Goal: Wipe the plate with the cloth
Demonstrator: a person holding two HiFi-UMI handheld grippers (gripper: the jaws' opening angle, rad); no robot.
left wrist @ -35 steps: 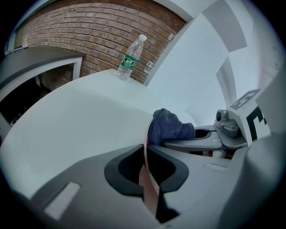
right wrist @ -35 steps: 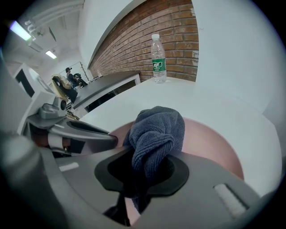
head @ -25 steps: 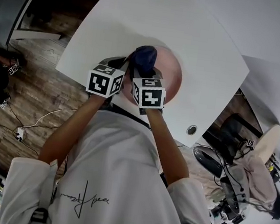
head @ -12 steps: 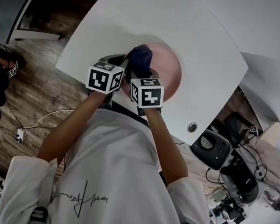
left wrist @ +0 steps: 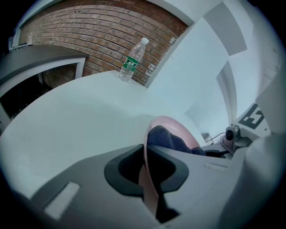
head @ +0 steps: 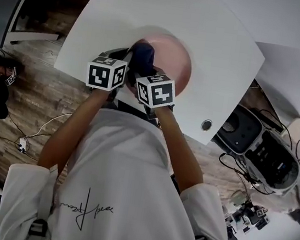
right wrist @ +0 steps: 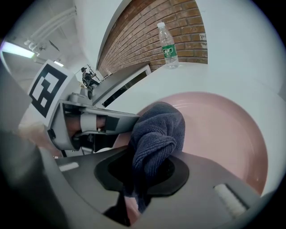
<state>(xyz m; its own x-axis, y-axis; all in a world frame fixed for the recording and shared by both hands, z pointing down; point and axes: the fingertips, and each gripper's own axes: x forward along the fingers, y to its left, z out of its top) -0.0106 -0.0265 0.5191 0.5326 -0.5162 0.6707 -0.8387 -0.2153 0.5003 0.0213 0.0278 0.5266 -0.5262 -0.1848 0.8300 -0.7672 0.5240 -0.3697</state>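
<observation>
The left gripper, jaws nearly together, pinches the rim of the pink plate, the right gripper clamps a dark blue cloth bunched against the plate's face, and the plate lies on a white table with a bottle at its far edge.

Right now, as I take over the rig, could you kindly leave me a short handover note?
Left tool: shut on the rim of the round pink plate, which sits on the white table.
Right tool: shut on the bunched dark blue cloth, touching the plate's face near that rim.
Done: both grips, cloth on plate.
Left: wipe across the face; wiped share unclear.
</observation>
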